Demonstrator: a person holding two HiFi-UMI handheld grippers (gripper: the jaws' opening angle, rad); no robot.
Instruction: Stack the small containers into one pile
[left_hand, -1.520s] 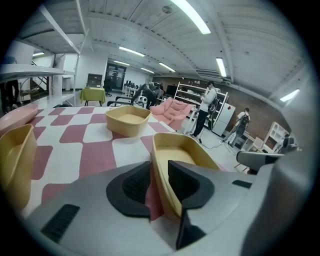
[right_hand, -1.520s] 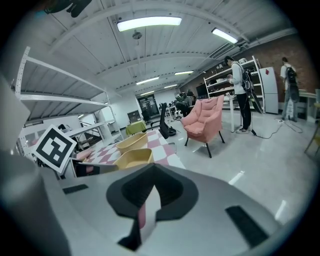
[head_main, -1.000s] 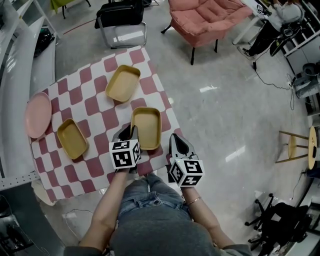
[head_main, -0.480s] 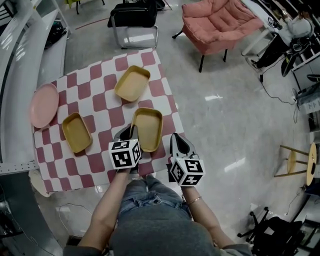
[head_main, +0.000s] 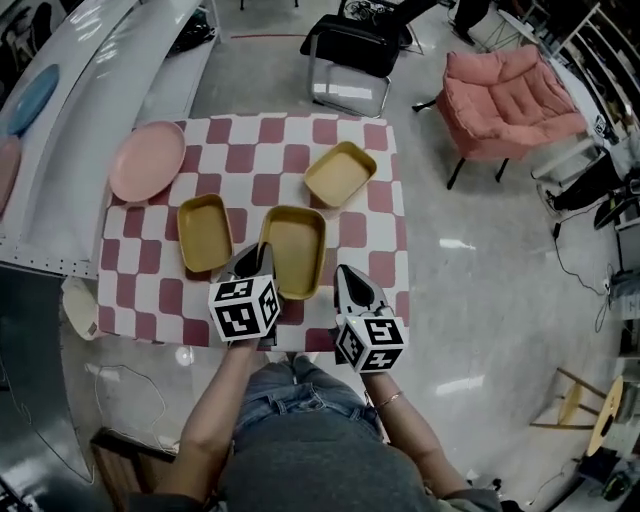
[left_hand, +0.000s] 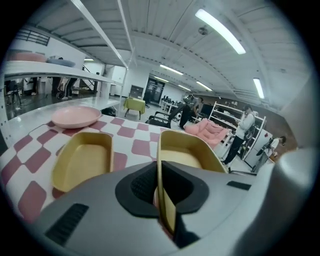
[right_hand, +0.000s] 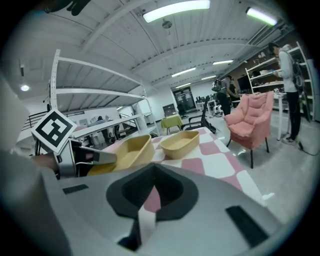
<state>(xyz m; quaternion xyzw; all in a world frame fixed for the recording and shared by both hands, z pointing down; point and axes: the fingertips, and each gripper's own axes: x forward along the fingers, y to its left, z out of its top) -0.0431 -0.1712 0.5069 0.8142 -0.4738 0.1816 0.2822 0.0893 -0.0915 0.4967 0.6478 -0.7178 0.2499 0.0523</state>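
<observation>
Yellow container (head_main: 295, 250), the middle one of three, sat at lower centre of the head view. Its near wall was pinched in the left gripper (head_main: 260, 258), whose jaws had just been closing and stood narrow on that rim. Compared with a second before, it had left the right edge of the checked tabletop (head_main: 385, 205) and lay much nearer the second container (head_main: 205, 232) on its left. It looked raised off the cloth, though that was not certain. I judged the grasp done and the carry begun, with the second container the likely base of the pile. Up and to the right, the third container (head_main: 340, 172) sat well apart, untouched. At the lower right, the right gripper (head_main: 347, 275) hung close by, jaws drawn together on nothing. At the upper left lay a pink plate (head_main: 147, 160).
</observation>
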